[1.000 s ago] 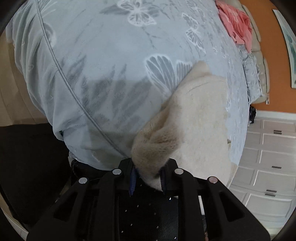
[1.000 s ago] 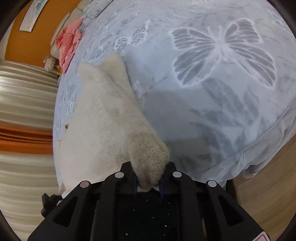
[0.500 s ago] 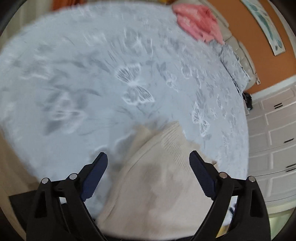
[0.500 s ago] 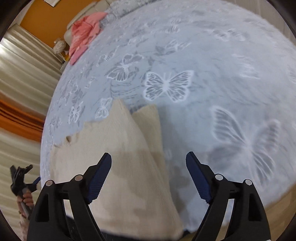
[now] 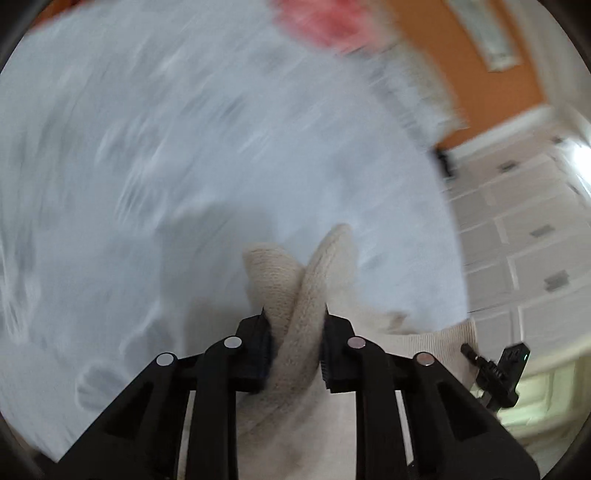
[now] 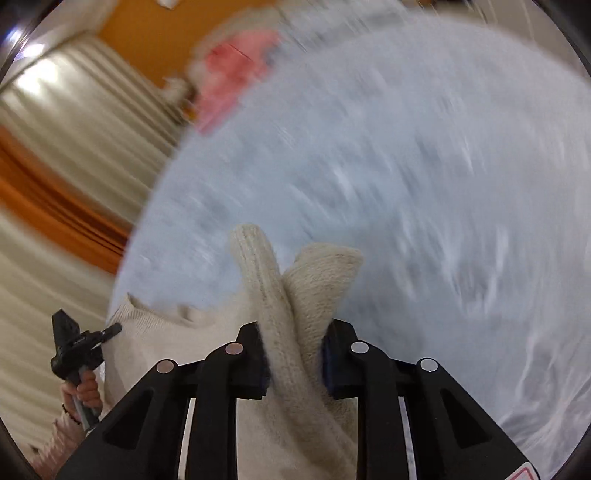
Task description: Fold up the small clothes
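A cream knitted garment (image 5: 295,295) is bunched between the jaws of my left gripper (image 5: 295,325), which is shut on it and holds it above the bed. My right gripper (image 6: 293,332) is shut on another bunched part of the same cream garment (image 6: 295,288), two layers sticking up between its fingers. The garment hangs between the two grippers, its ribbed edge showing at the right of the left wrist view (image 5: 443,332). Both views are blurred by motion.
A light blue bedspread (image 5: 184,166) with butterfly print lies below. A pink garment (image 5: 325,26) lies at the bed's far end, also in the right wrist view (image 6: 232,70). White drawers (image 5: 524,236) stand at the right, curtains (image 6: 66,147) at the left.
Half a second ago both grippers were open over the flat garment. Now both have shut on it and lifted it, and the views swing fast.
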The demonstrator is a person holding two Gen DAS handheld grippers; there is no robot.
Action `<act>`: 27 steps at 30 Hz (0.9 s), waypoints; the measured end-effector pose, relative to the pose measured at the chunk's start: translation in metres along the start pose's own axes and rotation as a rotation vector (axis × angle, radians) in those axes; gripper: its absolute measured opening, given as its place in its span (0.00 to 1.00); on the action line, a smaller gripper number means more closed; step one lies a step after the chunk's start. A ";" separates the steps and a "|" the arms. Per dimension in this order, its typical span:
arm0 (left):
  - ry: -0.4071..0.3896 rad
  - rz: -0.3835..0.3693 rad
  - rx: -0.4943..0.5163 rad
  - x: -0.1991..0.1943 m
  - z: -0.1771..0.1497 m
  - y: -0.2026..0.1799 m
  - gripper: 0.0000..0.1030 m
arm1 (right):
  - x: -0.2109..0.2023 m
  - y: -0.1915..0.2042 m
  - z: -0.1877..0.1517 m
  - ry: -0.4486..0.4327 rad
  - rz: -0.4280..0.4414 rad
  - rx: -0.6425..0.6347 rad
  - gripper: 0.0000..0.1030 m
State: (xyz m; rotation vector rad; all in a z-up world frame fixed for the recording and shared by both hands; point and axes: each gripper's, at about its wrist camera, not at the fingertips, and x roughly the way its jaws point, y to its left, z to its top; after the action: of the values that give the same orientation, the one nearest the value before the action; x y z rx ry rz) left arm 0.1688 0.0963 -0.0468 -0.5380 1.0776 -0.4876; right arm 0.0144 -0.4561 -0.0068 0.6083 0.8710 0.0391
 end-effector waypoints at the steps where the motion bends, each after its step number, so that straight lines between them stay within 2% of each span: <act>1: -0.041 -0.005 0.044 -0.007 0.005 -0.011 0.19 | -0.008 0.008 0.006 -0.037 -0.007 -0.030 0.19; 2: -0.058 0.012 0.053 -0.008 0.007 -0.013 0.19 | -0.010 0.006 0.011 -0.064 -0.041 -0.052 0.19; 4: -0.056 0.058 0.010 0.003 0.011 -0.001 0.20 | 0.010 -0.018 0.014 -0.029 -0.119 -0.005 0.23; 6: 0.010 0.121 -0.100 0.031 0.008 0.032 0.21 | 0.054 -0.066 0.005 0.107 -0.170 0.137 0.25; 7: 0.055 0.194 -0.143 0.046 0.002 0.049 0.25 | 0.071 -0.084 -0.001 0.174 -0.236 0.187 0.29; 8: 0.068 0.225 -0.172 0.051 -0.003 0.061 0.25 | 0.073 -0.091 -0.003 0.168 -0.212 0.221 0.30; 9: 0.044 0.198 -0.181 0.046 -0.004 0.062 0.27 | 0.063 -0.088 0.000 0.125 -0.203 0.234 0.33; 11: 0.000 0.200 -0.184 0.025 -0.002 0.053 0.33 | 0.038 -0.067 0.009 0.032 -0.238 0.192 0.36; 12: -0.025 0.197 -0.178 0.014 0.000 0.047 0.41 | 0.023 -0.050 0.015 -0.022 -0.248 0.142 0.39; 14: -0.082 0.156 -0.122 -0.003 0.015 0.026 0.50 | 0.012 -0.019 0.027 -0.065 -0.204 0.048 0.59; 15: -0.093 0.150 -0.101 -0.005 0.021 0.014 0.60 | 0.020 -0.002 0.035 -0.035 -0.165 0.010 0.62; 17: -0.075 0.096 -0.061 0.012 0.037 -0.016 0.66 | 0.054 0.027 0.043 0.062 -0.101 -0.047 0.63; 18: -0.036 0.063 -0.031 0.031 0.044 -0.031 0.71 | 0.078 0.042 0.045 0.105 -0.077 -0.084 0.63; 19: 0.002 0.060 -0.011 0.047 0.047 -0.039 0.75 | 0.099 0.054 0.045 0.141 -0.084 -0.125 0.63; 21: 0.107 0.104 0.014 0.096 0.052 -0.053 0.75 | 0.150 0.076 0.041 0.228 -0.151 -0.219 0.63; 22: 0.144 0.114 0.013 0.113 0.052 -0.054 0.75 | 0.160 0.077 0.038 0.251 -0.165 -0.236 0.63; 23: 0.207 0.129 0.025 0.139 0.052 -0.055 0.73 | 0.179 0.082 0.035 0.290 -0.183 -0.262 0.63; 24: 0.241 0.148 0.045 0.154 0.051 -0.056 0.58 | 0.192 0.083 0.033 0.309 -0.200 -0.280 0.63; 25: 0.275 0.180 0.092 0.170 0.049 -0.056 0.33 | 0.200 0.084 0.030 0.318 -0.201 -0.308 0.44; 26: 0.287 0.223 0.120 0.174 0.044 -0.058 0.21 | 0.199 0.084 0.027 0.320 -0.196 -0.329 0.06; 27: 0.284 0.249 0.128 0.174 0.042 -0.057 0.05 | 0.201 0.082 0.031 0.317 -0.218 -0.333 0.05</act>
State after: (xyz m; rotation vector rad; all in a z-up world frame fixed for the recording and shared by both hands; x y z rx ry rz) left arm 0.2694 -0.0477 -0.1148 -0.2199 1.3543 -0.4173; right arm 0.1851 -0.3482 -0.0914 0.1939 1.2040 0.0828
